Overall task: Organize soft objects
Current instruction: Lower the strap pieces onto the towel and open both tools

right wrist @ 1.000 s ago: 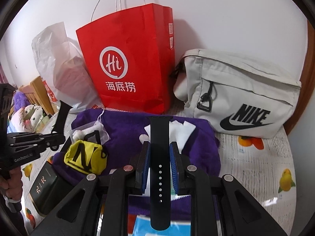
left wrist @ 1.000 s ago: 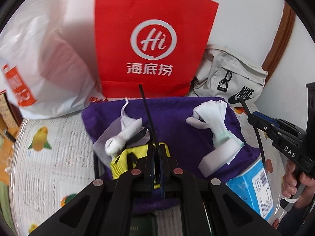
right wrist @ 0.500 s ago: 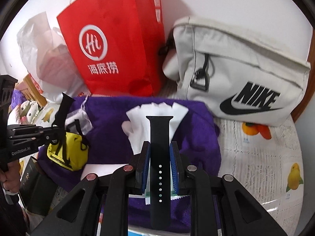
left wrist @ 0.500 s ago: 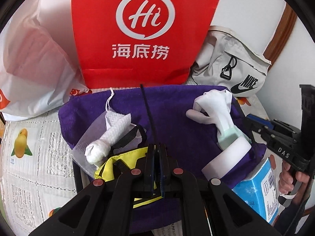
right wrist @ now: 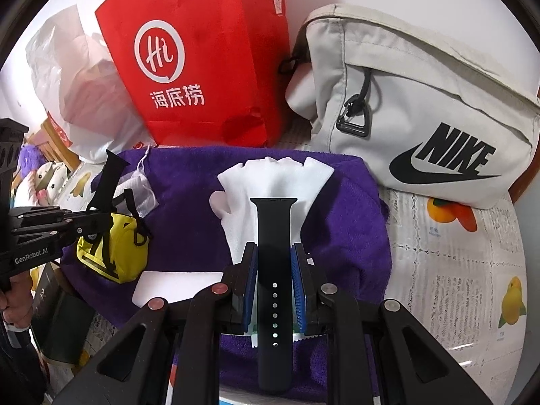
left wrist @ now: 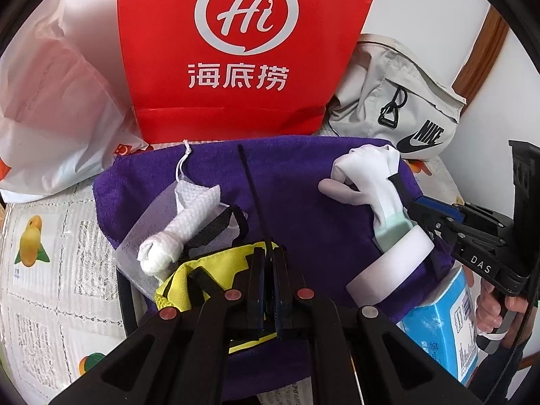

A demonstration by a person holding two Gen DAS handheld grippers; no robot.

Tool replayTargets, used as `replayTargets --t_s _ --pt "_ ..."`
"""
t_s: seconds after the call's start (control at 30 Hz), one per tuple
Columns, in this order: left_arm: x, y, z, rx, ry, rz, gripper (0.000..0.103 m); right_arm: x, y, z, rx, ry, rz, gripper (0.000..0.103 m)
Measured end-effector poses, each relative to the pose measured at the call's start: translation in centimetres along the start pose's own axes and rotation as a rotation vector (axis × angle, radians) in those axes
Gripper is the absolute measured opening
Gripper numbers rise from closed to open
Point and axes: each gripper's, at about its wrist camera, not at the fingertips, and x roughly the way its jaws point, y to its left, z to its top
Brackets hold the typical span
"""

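My right gripper (right wrist: 274, 253) is shut on a black watch strap with holes (right wrist: 274, 236), held flat just above a white glove (right wrist: 270, 179) on the purple towel (right wrist: 354, 236). My left gripper (left wrist: 268, 256) is shut on a second black watch strap, seen edge-on (left wrist: 251, 189), over a yellow pouch (left wrist: 209, 270). In the right wrist view the left gripper (right wrist: 101, 217) holds its strap (right wrist: 107, 179) upright above the pouch (right wrist: 111, 253). A rolled white cloth in a mesh bag (left wrist: 179, 233) lies left of the pouch. The right gripper (left wrist: 422, 216) sits by the glove's cuff (left wrist: 371, 182).
A red paper bag (left wrist: 243, 50), a white plastic bag (left wrist: 50, 101) and a grey Nike bag (right wrist: 422, 108) stand behind the towel. A blue box (left wrist: 442, 320) and a white foam block (left wrist: 391, 266) sit at the towel's right end. A fruit-print tablecloth (right wrist: 472, 287) lies underneath.
Both grippers have moved forward over the towel, still holding their straps. The right gripper has come down over the white glove; the left is now over the yellow pouch.
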Motion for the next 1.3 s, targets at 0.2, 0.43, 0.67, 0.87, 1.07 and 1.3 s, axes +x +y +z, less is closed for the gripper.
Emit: replayTargets --t_s 0.2,0.43,0.67,0.87,1.07,1.3 --pt "-0.3 -0.1 0.0 0.004 -0.003 0.001 0.005 -0.2 0.0 0.1 0.0 0.005 0.002 0.02" --pt "0.4 0.2 0.0 -0.002 0.018 0.016 0.005 0.5 -0.2 0.1 0.016 0.015 0.011 0.02" --pt "0.3 0.8 0.2 -0.015 0.025 0.027 0.005 1.0 -0.2 0.1 0.032 0.025 0.017 0.02" --pt "-0.2 1.0 0.2 -0.026 0.015 0.041 0.025 0.1 -0.7 0.2 0.041 -0.009 0.015 0.026" --pt "-0.9 1.0 0.4 -0.029 0.012 0.059 0.027 -1.5 -1.2 0.5 0.053 -0.045 -0.003 0.04" --pt "-3.9 0.0 0.5 -0.007 -0.044 0.069 0.041 -5.3 -0.4 0.9 0.04 -0.122 -0.013 0.054"
